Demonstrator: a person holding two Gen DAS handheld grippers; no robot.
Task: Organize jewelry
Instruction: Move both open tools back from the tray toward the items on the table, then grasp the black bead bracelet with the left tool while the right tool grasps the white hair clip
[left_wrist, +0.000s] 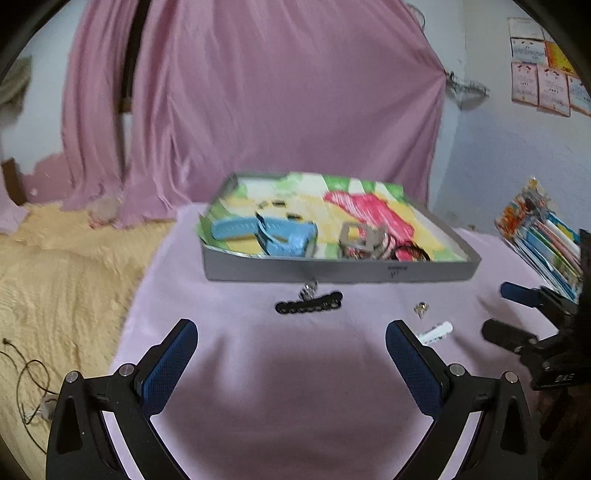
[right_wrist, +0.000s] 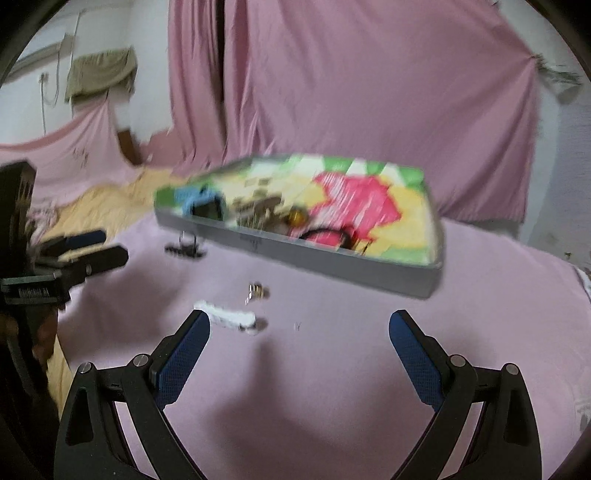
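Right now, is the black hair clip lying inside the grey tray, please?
No, the black hair clip lies on the pink cloth in front of the grey tray, outside its wall.

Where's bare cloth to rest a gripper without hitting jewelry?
Bare pink cloth lies between the left gripper and the black beaded piece. In the right wrist view, cloth right of the white clip is bare. The tray front edge is crowded.
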